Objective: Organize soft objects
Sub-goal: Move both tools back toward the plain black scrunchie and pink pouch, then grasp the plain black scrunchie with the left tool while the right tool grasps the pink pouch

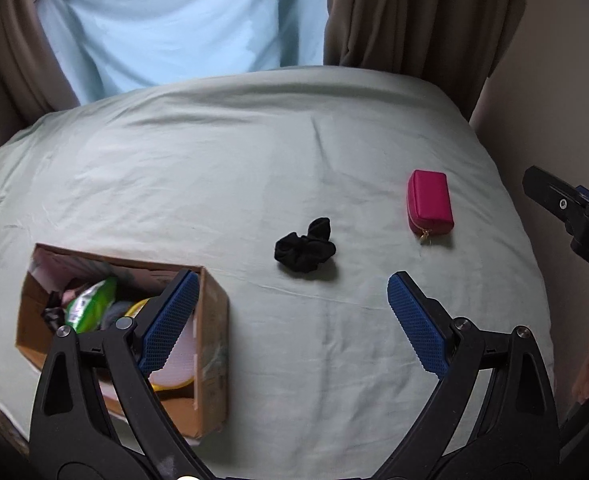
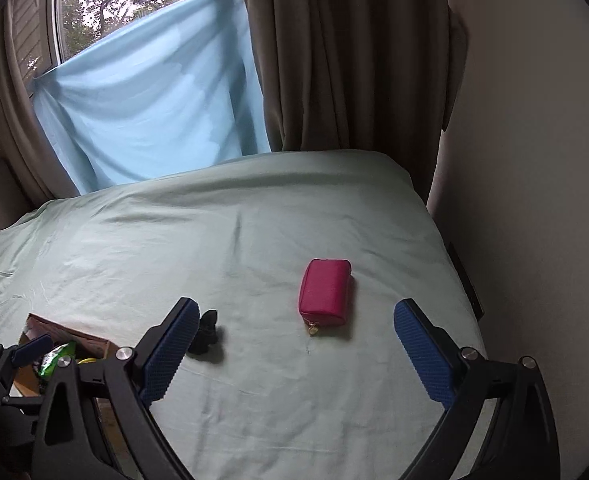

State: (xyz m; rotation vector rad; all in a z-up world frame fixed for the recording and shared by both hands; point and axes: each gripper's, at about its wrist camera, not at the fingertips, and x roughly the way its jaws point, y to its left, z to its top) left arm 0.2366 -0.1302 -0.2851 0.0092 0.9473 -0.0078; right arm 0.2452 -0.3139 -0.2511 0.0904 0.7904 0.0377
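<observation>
A black crumpled cloth [image 1: 305,249] lies mid-bed, ahead of my open, empty left gripper [image 1: 292,282]. A pink zip pouch [image 1: 429,203] lies further right. A cardboard box [image 1: 210,344] with a green packet [image 1: 90,304] and other soft items sits under my left finger. In the right wrist view my right gripper [image 2: 294,312] is open and empty, with the pink pouch [image 2: 325,292] just beyond the fingertips and the black cloth [image 2: 206,338] beside the left finger. The box [image 2: 94,344] shows at lower left.
The bed is covered with a pale green sheet [image 1: 214,180]. Brown curtains [image 2: 346,52] and a blue cloth [image 2: 146,104] hang behind it at a window. A wall [image 2: 534,200] runs along the bed's right edge. The other gripper [image 1: 574,216] shows at right.
</observation>
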